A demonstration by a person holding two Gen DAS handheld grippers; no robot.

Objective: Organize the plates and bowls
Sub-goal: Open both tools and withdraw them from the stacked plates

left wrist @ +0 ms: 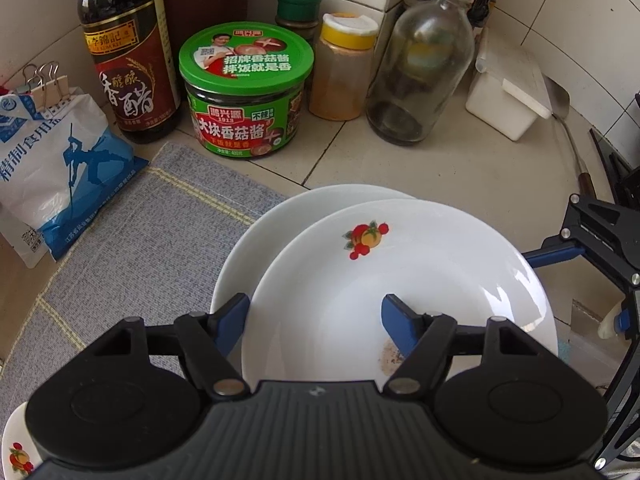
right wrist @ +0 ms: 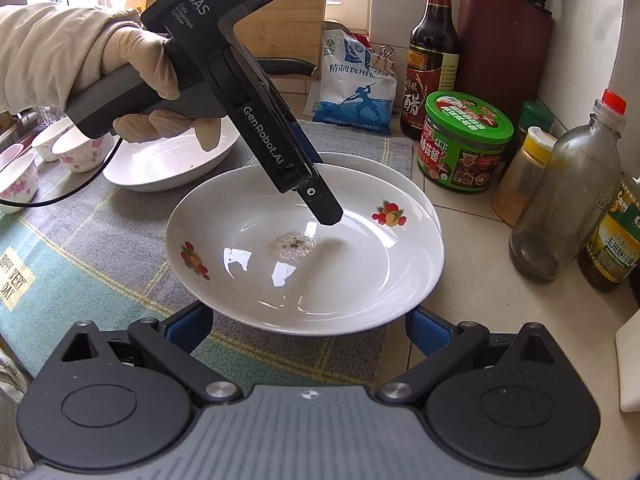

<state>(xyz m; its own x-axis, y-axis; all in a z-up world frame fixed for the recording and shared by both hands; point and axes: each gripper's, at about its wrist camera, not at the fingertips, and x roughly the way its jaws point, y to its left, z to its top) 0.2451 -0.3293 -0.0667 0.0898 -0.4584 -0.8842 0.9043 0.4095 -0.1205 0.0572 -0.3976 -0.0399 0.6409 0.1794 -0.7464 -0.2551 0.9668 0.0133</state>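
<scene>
Two white plates lie stacked on a grey woven mat (left wrist: 132, 240). The top plate (left wrist: 400, 280) has fruit prints and a smear of food residue (right wrist: 292, 245) in its middle. The lower plate (left wrist: 256, 232) shows only along its far left rim. My left gripper (left wrist: 316, 316) is open astride the top plate's near rim, one blue finger (left wrist: 234, 316) outside it and the other inside the dish. My right gripper (right wrist: 310, 330) is wide open at the plate's opposite edge, its fingertips hidden under the rim. A gloved hand (right wrist: 132, 64) holds the left gripper.
Behind the plates stand a vinegar bottle (left wrist: 128, 48), a green-lidded jar (left wrist: 244, 92), spice jars (left wrist: 344, 68), a glass bottle (left wrist: 424, 64) and a salt bag (left wrist: 52, 168). A deep white dish (right wrist: 168, 164) and floral bowls (right wrist: 76, 152) sit at the mat's far side.
</scene>
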